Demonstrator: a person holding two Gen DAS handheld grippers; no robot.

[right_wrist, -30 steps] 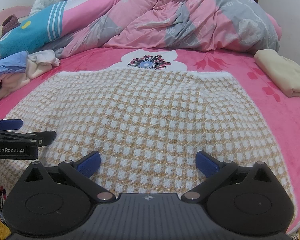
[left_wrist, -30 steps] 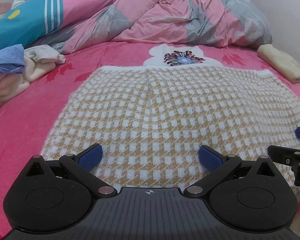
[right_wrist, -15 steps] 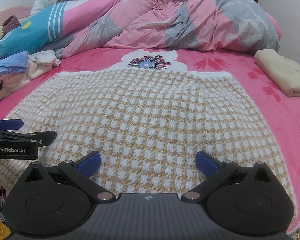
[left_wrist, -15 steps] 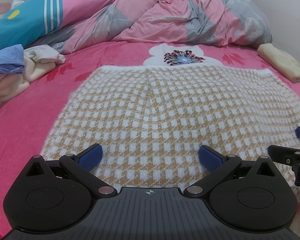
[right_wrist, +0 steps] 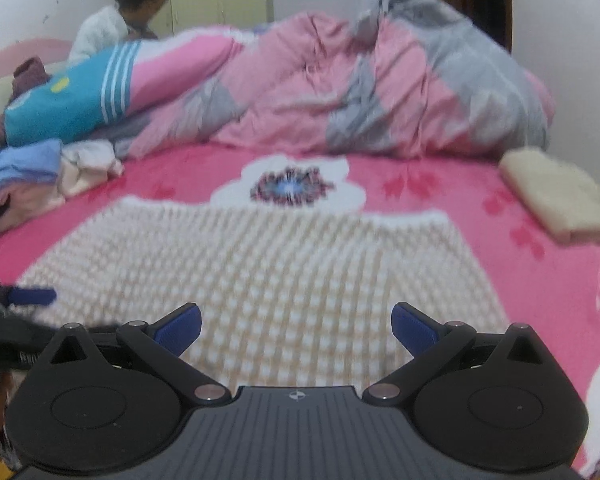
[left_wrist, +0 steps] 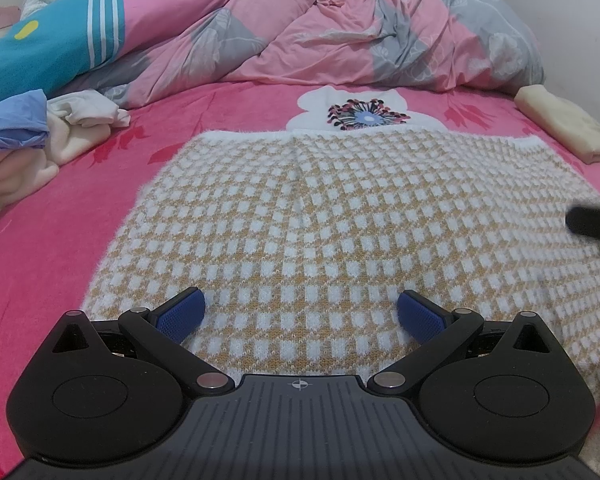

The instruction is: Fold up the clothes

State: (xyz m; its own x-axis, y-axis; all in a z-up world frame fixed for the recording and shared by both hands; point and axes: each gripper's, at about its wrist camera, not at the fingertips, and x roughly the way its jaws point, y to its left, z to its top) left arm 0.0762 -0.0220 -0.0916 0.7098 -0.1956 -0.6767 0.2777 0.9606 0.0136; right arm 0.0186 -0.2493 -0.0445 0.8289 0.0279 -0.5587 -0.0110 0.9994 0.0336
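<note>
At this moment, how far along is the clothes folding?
Done: one cream garment lies folded at the bed's right edge. In hand: nothing; the left gripper and right gripper are both open over the near hem of the checked knit garment, which lies spread flat and unfolded. Left: folding it, then the crumpled pile on the left.

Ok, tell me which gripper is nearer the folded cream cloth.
Right. The right gripper sits over the checked sweater's right side, toward the cream cloth; the left gripper is over its left side.
</note>
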